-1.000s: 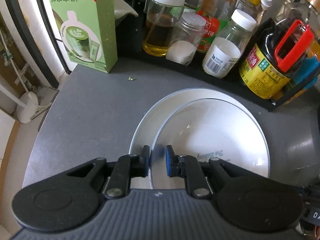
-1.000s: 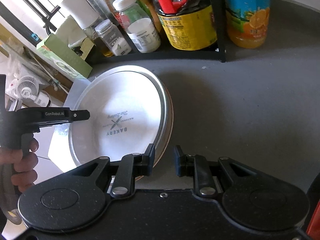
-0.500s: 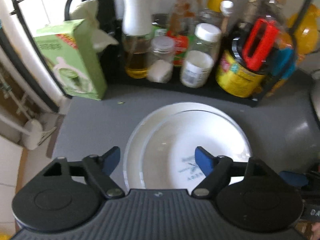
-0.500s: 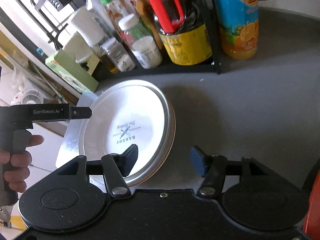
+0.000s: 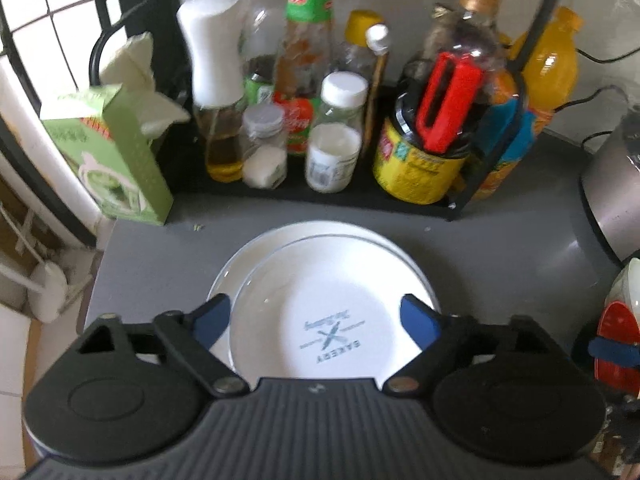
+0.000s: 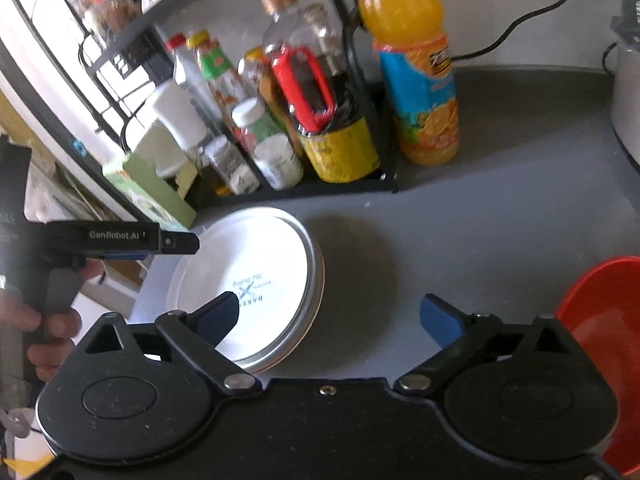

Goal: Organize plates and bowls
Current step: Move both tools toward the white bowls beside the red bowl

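Left wrist view: left gripper [image 5: 316,320] & right gripper [image 6: 330,318] just spread wide, both empty. Round white plate [image 5: 320,300] sits on another, 6 o'clock of black bottle rack [image 5: 360,200]. Stack done; red bowl [image 6: 600,344] prob next.

Both wrist cameras look steeply down, close, sharing the stacked plates [image 5: 332,280] and condiment rack [image 6: 360,188].
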`<state>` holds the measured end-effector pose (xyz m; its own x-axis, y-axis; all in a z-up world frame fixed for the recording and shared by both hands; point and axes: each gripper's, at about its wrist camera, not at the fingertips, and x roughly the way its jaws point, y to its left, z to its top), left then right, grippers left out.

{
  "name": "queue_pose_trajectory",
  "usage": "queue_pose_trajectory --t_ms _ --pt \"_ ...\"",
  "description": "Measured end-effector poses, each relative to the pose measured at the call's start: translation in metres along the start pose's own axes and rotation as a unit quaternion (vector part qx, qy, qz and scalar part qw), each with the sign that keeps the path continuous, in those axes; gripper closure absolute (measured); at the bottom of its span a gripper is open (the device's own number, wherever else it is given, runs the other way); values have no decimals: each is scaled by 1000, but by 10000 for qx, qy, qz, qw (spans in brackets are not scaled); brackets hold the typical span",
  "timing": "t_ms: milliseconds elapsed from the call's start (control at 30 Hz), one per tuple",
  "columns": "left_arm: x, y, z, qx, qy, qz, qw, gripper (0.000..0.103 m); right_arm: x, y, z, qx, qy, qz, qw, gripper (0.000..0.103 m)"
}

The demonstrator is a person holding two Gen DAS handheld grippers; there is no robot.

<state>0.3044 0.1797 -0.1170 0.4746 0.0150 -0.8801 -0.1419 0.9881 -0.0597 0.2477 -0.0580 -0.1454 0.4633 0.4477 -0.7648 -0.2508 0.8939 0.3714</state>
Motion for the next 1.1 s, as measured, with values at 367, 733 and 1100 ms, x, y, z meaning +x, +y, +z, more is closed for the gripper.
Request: queue_pose_trajectory --t_ms 367,733,1100 --pt "-18 -75 2 -2 -352 -371 9987 0 -54 -58 1 246 -411 196 9987 0" --pt "-17 -170 0 275 -299 -361 9985 0 -95 -136 -7 601 -555 96 9966 0" --pt "-16 -267 -9 844 -312 -133 9959 0 -121 -196 -27 861 -606 -374 9937 4"
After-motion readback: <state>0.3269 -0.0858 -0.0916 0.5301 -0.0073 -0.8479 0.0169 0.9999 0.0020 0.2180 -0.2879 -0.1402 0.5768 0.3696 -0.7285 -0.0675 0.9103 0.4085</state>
